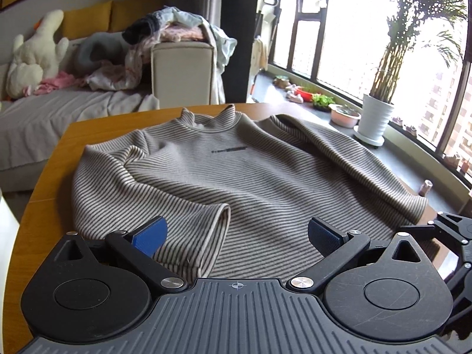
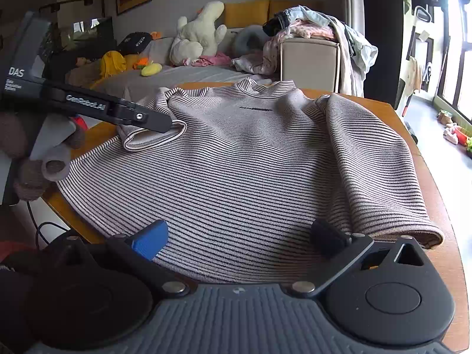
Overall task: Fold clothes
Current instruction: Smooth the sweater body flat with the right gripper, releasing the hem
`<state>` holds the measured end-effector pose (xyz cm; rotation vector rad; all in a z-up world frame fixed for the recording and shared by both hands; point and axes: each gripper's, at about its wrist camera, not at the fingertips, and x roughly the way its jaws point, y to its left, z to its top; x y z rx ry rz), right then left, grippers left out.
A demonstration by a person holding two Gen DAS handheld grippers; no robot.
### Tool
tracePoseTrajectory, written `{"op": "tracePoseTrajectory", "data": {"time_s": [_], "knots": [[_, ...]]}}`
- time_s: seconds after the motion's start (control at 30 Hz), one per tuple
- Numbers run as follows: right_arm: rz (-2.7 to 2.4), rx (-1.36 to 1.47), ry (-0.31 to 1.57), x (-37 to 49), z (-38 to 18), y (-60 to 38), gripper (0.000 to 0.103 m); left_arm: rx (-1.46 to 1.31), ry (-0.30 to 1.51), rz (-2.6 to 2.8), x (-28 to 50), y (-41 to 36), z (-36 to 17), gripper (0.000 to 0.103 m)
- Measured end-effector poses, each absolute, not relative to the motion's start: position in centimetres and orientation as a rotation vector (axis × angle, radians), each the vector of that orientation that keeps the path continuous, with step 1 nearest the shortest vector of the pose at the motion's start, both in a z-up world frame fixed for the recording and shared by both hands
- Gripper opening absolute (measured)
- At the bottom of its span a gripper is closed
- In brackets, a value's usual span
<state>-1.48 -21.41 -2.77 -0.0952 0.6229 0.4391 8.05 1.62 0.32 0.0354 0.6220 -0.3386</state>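
Note:
A beige sweater with thin dark stripes lies face up on the wooden table, collar at the far side. Its left sleeve is folded inward over the body, and the cuff rests between the blue pads of my left gripper, which stands wide open without pressing it. From the right wrist view the left gripper hovers at that cuff. My right gripper is open over the sweater's near hem with nothing between its fingers. The right sleeve's cuff lies just right of it.
A gloved hand holds the left gripper. Behind the table stand a sofa with a white plush toy and a heap of clothes on its armrest. A potted plant stands by the window at the right. Bare table edge lies right of the sweater.

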Motion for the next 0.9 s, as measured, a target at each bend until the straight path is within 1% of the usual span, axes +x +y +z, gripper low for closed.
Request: {"op": "tracePoseTrajectory", "data": {"time_s": [0.3, 0.5, 0.53, 0.57, 0.6, 0.63, 0.67, 0.7, 0.8, 0.9], "knots": [[0.454, -0.104, 0.668, -0.1, -1.7, -21.5, 0.103, 0.024, 0.666, -0.327, 9.5, 2.5, -2.8, 0.103], [0.383, -0.163, 0.597, 0.7, -0.1, -21.8, 0.103, -0.004, 0.663, -0.34, 9.6, 2.9, -2.8, 0.103], [0.363, -0.174, 0.587, 0.9, 0.1, -22.0, 0.101, -0.008, 0.662, -0.342, 9.6, 2.9, -2.8, 0.103], [0.346, -0.182, 0.584, 1.2, 0.1, -22.2, 0.093, -0.014, 0.661, -0.343, 9.6, 3.0, -2.8, 0.103], [0.33, -0.183, 0.591, 1.4, 0.1, -22.4, 0.088, -0.02, 0.659, -0.345, 9.5, 3.1, -2.8, 0.103], [0.315, -0.181, 0.6, 1.7, 0.1, -22.6, 0.081, -0.026, 0.658, -0.346, 9.5, 3.1, -2.8, 0.103], [0.299, -0.18, 0.609, 1.9, 0.1, -22.9, 0.075, -0.031, 0.657, -0.347, 9.4, 3.2, -2.8, 0.103], [0.288, -0.18, 0.624, 2.1, 0.0, -23.0, 0.074, -0.033, 0.656, -0.348, 9.4, 3.2, -2.8, 0.103], [0.269, -0.2, 0.661, 2.3, -1.2, -23.2, 0.074, -0.035, 0.656, -0.347, 9.4, 3.1, -2.8, 0.103], [0.259, -0.192, 0.664, 2.2, -1.6, -23.8, 0.076, -0.03, 0.656, -0.346, 9.4, 3.0, -2.8, 0.103]]}}
